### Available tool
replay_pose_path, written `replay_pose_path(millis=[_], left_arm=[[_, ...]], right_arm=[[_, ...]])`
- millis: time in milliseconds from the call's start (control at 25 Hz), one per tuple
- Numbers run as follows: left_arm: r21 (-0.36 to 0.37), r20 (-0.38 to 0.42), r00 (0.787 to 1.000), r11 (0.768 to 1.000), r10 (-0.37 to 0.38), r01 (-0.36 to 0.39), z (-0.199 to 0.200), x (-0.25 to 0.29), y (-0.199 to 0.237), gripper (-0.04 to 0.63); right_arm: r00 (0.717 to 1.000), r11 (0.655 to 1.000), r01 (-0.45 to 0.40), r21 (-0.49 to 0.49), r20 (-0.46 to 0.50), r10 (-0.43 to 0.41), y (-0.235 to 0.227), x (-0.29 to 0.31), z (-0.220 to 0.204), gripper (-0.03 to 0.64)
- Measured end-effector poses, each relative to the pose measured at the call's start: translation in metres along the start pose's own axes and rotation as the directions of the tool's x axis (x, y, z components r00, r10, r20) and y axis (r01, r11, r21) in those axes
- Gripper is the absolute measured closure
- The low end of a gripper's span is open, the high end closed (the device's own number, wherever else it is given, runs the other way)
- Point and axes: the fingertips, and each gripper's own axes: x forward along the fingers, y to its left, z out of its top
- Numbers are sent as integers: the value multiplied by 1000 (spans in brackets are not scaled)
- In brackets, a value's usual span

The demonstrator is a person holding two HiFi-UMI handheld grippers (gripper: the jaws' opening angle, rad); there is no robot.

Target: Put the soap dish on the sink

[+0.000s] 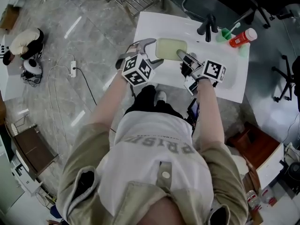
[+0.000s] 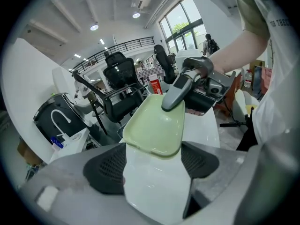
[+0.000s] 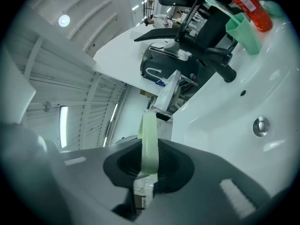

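The right gripper [image 1: 182, 55] has its fingers [image 3: 176, 165] pinched tight on one edge of the pale green soap dish [image 1: 171, 49]. The dish sticks out beyond their tips and is seen edge-on from that gripper's own view. The left gripper [image 1: 153, 52] faces it from the dish's other side with its fingers [image 2: 105, 168] spread apart, and the near rim reaches just in between their tips. Beneath both sets of fingers lies the white sink [image 1: 229, 90]; whether the dish rests on it I cannot tell. Past the right fingertips stand a black faucet [image 3: 208, 36] and a red bottle [image 3: 243, 3].
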Motion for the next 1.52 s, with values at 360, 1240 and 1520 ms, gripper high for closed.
replay_pose_path(millis=[360,1240,1520], left_arm=[[35,-41,995,995,-88,89,-27,29,41,215],[52,-122,957,961,-264,272,-74,100,91,224],[46,-172,940,951,-296,307,-83,125,98,224]], right_arm=[[996,994,88,-71,-12,-89,-14,44,24,578],[963,962,263,-75,-37,-267,-78,106,55,580],[950,950,307,-63,-47,-310,-101,116,65,583]])
